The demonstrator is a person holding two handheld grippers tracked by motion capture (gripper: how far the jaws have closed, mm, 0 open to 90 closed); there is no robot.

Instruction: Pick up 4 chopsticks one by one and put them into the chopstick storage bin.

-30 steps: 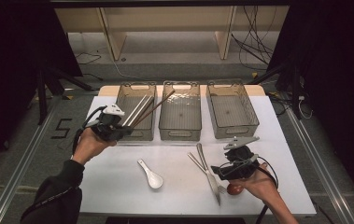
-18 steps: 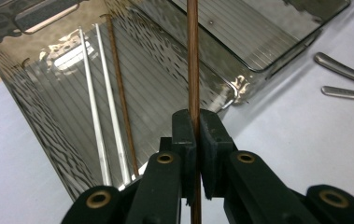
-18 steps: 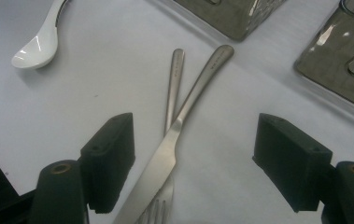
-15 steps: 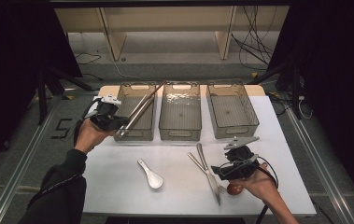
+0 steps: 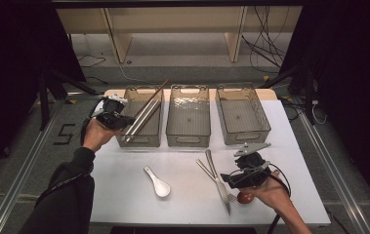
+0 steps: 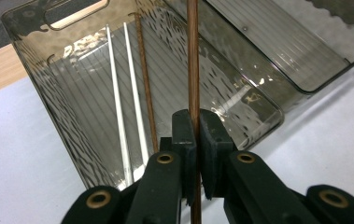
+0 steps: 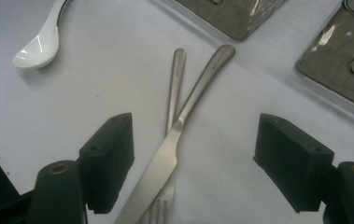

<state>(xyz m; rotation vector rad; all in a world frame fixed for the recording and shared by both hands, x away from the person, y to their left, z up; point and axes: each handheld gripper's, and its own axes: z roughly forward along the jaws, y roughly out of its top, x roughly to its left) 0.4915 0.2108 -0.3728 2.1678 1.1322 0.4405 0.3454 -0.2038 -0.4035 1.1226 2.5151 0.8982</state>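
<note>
My left gripper is at the left bin's near left corner, shut on a brown chopstick that slants up over the bin. In the left gripper view the pads pinch this chopstick above the bin. Two silver chopsticks and another brown one lie inside. My right gripper stands open near the front right. Its jaws are spread wide over a crossed knife and fork, touching neither.
A middle bin and a right bin stand beside the left one. A white spoon lies front centre, left of the knife. A small red round thing sits by my right hand.
My left gripper has carried the brown chopstick leftward and farther back, and the stick's far tip has swung left over the left bin. The right gripper has stayed still.
</note>
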